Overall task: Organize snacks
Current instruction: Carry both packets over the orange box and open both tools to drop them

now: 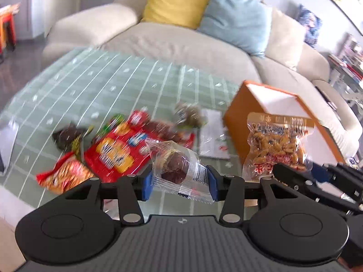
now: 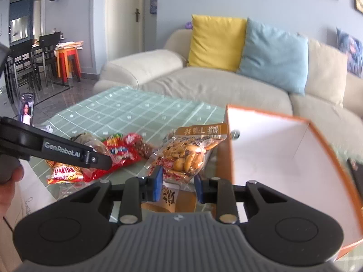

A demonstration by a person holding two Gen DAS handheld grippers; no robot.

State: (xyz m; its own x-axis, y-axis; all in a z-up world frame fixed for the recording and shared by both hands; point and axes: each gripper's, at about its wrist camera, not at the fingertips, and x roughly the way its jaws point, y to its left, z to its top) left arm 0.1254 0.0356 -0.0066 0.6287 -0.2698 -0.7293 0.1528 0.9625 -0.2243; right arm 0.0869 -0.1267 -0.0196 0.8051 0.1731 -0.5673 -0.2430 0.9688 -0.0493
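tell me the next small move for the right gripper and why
Probably carry the clear vacuum pack of yellow-brown snacks, pinched in the right gripper, sideways over the open orange box with white inside and release. The pack is already lifted off the table and the box sits just beside it.

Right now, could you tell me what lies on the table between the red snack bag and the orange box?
In the left wrist view, a small greenish wrapped snack and a flat clear packet lie between the red snack bag and the orange box.
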